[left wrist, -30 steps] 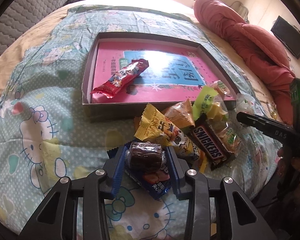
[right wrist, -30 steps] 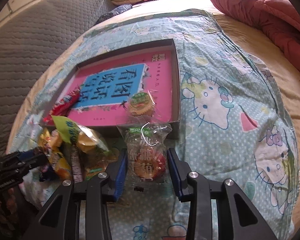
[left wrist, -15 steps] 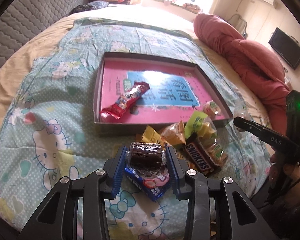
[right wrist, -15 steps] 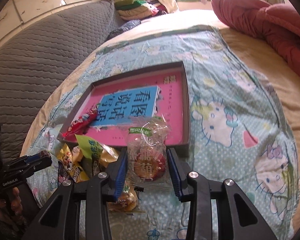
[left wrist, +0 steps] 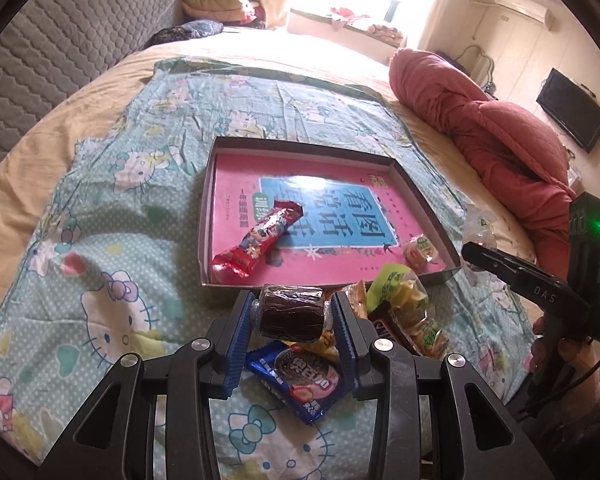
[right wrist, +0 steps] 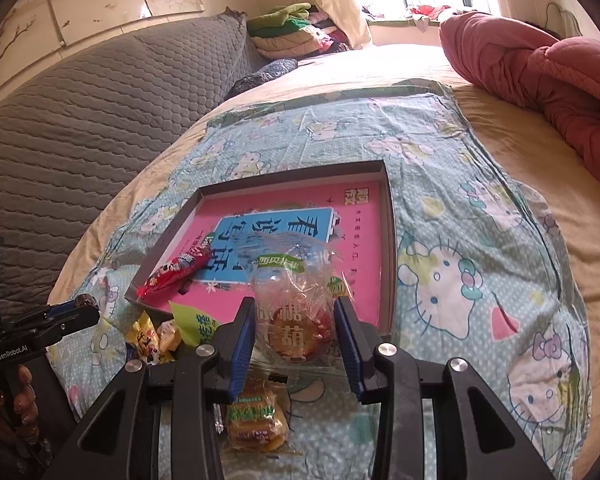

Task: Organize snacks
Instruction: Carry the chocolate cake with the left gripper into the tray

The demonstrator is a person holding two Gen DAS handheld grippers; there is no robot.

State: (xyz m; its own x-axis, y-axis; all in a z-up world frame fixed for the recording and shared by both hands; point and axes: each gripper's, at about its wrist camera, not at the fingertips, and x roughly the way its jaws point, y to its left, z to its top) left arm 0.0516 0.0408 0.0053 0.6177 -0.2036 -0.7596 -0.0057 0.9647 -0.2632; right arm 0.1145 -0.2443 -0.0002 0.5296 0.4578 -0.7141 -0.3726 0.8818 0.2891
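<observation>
A shallow box with a pink and blue bottom lies on the bed. A red snack bar and a small round snack lie in it. My left gripper is shut on a brown wrapped cake, held above the snack pile just short of the box's near wall. My right gripper is shut on a clear packet with a round pastry, held above the box's near right corner. The red bar also shows in the right wrist view.
Loose snacks lie before the box: a blue cookie pack, a green and yellow bag, a Snickers bar, yellow packets, an orange cake pack. A red quilt lies right, a grey headboard left.
Both grippers have risen from the bed with their snacks held fast. The view of the room has widened in both cameras.
</observation>
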